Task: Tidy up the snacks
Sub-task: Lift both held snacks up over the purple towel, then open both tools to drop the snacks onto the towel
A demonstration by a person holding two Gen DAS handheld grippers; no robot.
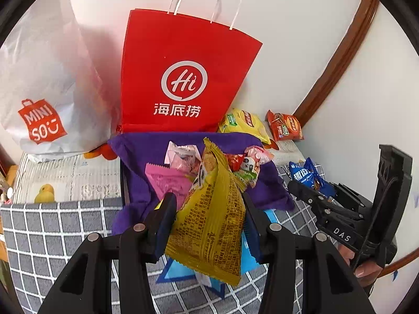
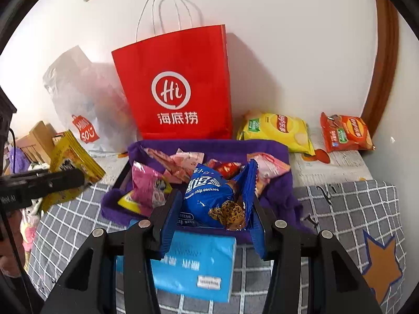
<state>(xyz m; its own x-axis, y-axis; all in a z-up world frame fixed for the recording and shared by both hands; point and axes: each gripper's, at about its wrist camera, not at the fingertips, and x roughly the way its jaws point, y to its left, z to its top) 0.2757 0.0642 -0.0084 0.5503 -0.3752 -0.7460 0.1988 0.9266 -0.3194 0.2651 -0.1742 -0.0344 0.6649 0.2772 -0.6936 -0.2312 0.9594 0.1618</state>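
Above the half-filled purple tray [image 2: 275, 154], your left gripper [image 1: 207, 209] clamps a yellow packet [image 1: 209, 222], your right gripper [image 2: 212, 209] a blue cookie pack [image 2: 209, 196]; two chip bags [image 2: 277, 130] remain outside.

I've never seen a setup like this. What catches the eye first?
A tall red bag stands against the wall behind a purple tray of snacks. In front, the left gripper holds a yellow packet and the right gripper a blue cookie packet.

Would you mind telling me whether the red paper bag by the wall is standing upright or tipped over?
Upright: the red paper bag stands on its base against the wall, logo facing forward and white handles pointing up.
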